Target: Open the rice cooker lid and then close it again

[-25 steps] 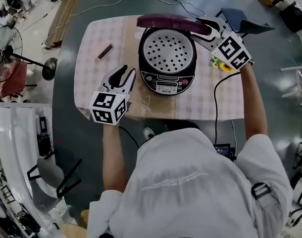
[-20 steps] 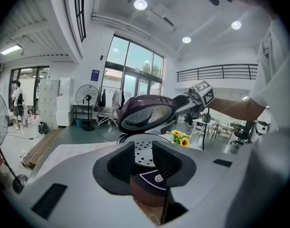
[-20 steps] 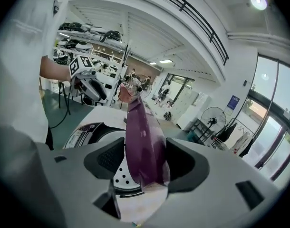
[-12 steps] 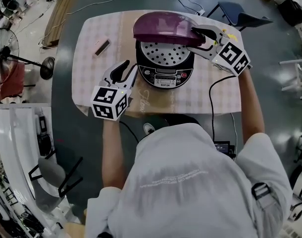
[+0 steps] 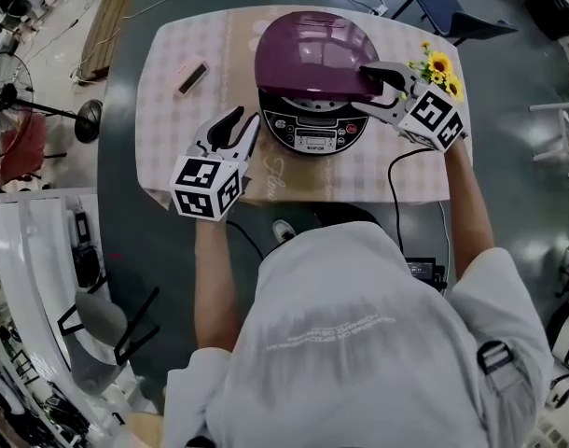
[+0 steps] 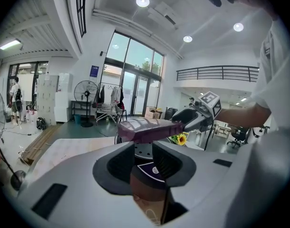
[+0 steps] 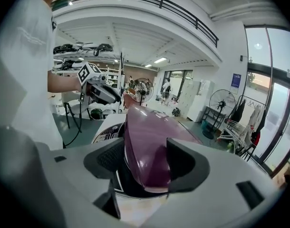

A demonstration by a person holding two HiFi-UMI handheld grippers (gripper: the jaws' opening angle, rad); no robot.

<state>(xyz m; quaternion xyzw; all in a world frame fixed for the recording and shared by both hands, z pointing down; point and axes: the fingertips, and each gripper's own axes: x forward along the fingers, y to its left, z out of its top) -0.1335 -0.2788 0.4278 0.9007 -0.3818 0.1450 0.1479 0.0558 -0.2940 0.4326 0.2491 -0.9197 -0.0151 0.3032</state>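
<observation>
My right gripper (image 5: 364,86), jaws just opening and loose astride the lid (image 5: 308,49), guides it down to close the cooker (image 5: 312,138).

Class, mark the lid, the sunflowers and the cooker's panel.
Lid (image 5: 308,54): head view, middle of its purple top.
Sunflowers (image 5: 440,65): head view, a yellow bloom.
Panel (image 5: 314,139): head view, its display.

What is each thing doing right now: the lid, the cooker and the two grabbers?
Lid: partway down, not shut, with a gap under it.
Cooker: upright, not closed yet.
Right gripper: jaws apart, they have just been opening, with the lid's edge between them.
Left gripper: open, empty, beside the cooker and not touching it.
</observation>
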